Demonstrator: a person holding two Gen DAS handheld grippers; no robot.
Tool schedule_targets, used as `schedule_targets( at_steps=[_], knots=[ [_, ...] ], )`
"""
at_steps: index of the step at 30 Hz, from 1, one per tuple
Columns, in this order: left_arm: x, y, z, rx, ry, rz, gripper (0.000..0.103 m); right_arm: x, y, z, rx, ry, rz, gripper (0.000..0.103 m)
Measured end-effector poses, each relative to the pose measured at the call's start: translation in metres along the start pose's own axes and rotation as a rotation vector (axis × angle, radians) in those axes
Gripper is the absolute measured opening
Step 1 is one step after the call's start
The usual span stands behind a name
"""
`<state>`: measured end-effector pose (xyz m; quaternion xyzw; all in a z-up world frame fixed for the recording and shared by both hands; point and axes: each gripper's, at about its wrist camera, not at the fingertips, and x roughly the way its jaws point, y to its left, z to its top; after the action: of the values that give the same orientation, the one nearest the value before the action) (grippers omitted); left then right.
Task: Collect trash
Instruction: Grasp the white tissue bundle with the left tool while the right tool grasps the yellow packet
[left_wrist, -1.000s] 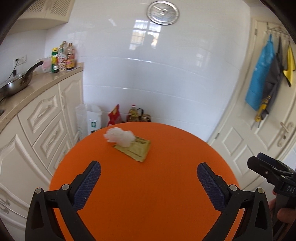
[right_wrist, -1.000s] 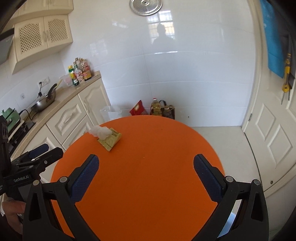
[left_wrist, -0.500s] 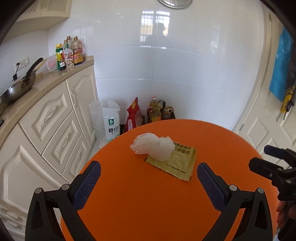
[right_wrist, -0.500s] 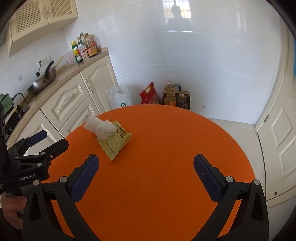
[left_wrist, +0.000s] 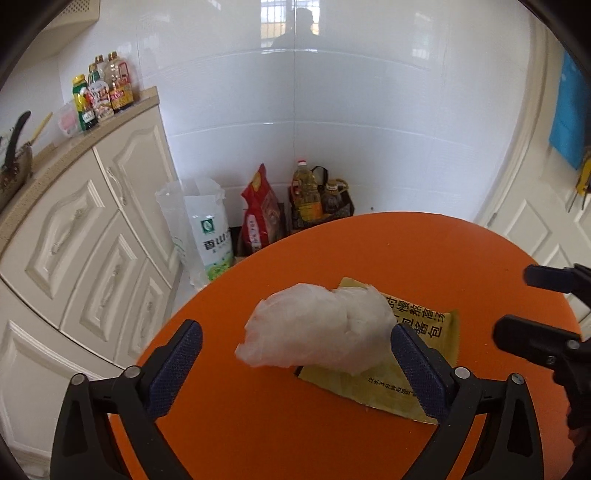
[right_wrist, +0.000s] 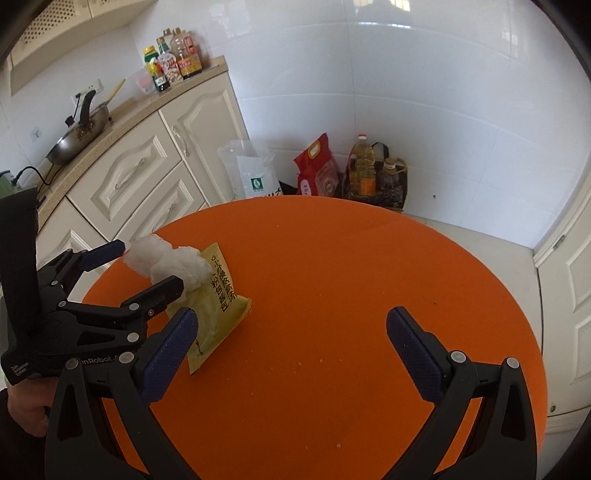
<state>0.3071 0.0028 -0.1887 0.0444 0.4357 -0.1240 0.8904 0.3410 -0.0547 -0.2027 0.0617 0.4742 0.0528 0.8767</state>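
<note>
Setting: kitchen corner, white tiled walls, round orange table (left_wrist: 332, 424).
Left wrist view: left gripper (left_wrist: 295, 369) spread wide, jaws just closing slightly, straddling crumpled white tissue (left_wrist: 317, 332); no pad pressing yet; tissue lying across yellow sachet (left_wrist: 406, 373), long axis left to right.
Right wrist view: right gripper (right_wrist: 291, 350) spread, empty, over bare table; trash to its far left, nearer the left gripper.

A tissue (left_wrist: 317, 328) lay on a packet (left_wrist: 402, 369) on the table (left_wrist: 295, 435), near the table's cabinet-side (left_wrist: 85, 236) edge.
</note>
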Motion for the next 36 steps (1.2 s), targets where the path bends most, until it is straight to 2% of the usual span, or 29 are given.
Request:
schedule_targets(
  at_steps=[2, 3, 4, 7, 11, 13, 17, 21, 23, 24, 26, 27, 28, 32, 36],
  knots=[
    [0.009, 0.002, 0.002, -0.015, 0.011, -0.039, 0.073, 0.008, 0.0, 0.002, -0.009, 0.013, 0.01, 0.103],
    [0.011, 0.004, 0.001, -0.021, 0.016, -0.046, 0.068, 0.012, 0.001, 0.003, -0.011, 0.018, 0.018, 0.103],
    [0.018, 0.005, 0.005, -0.025, 0.025, -0.05, 0.056, 0.015, 0.002, 0.004, -0.012, 0.022, 0.025, 0.103],
    [0.032, 0.015, 0.014, -0.051, 0.019, -0.09, 0.045, 0.024, 0.007, 0.008, -0.032, 0.034, 0.035, 0.103],
    [0.039, 0.029, 0.025, -0.076, -0.004, -0.097, 0.041, 0.034, 0.017, 0.009, -0.058, 0.052, 0.056, 0.103],
    [0.034, 0.039, 0.024, -0.084, -0.025, -0.068, 0.041, 0.041, 0.022, 0.011, -0.062, 0.061, 0.079, 0.103],
    [0.025, 0.055, 0.023, -0.108, -0.041, -0.012, 0.041, 0.061, 0.038, 0.012, -0.098, 0.092, 0.072, 0.102],
    [0.014, 0.069, 0.012, -0.137, -0.026, 0.01, 0.041, 0.068, 0.06, 0.009, -0.178, 0.082, -0.001, 0.088],
    [0.014, 0.071, 0.009, -0.151, -0.018, 0.01, 0.041, 0.066, 0.071, 0.004, -0.242, 0.077, -0.006, 0.066],
    [0.017, 0.073, 0.009, -0.156, -0.014, 0.006, 0.041, 0.063, 0.075, 0.002, -0.252, 0.074, 0.018, 0.058],
    [0.003, 0.065, -0.006, -0.16, -0.009, 0.002, 0.041, 0.057, 0.077, -0.002, -0.253, 0.081, 0.046, 0.04],
    [-0.001, 0.062, -0.009, -0.163, -0.005, -0.003, 0.041, 0.055, 0.075, -0.004, -0.246, 0.075, 0.051, 0.025],
    [-0.003, 0.062, -0.013, -0.165, -0.003, -0.007, 0.041, 0.051, 0.072, -0.005, -0.228, 0.071, 0.062, 0.019],
    [-0.022, 0.054, -0.037, -0.153, 0.001, -0.023, 0.041, 0.038, 0.075, -0.021, -0.218, 0.079, 0.086, 0.016],
    [-0.059, 0.041, -0.058, -0.146, -0.007, -0.036, 0.041, 0.019, 0.079, -0.038, -0.177, 0.059, 0.108, 0.014]
  ],
)
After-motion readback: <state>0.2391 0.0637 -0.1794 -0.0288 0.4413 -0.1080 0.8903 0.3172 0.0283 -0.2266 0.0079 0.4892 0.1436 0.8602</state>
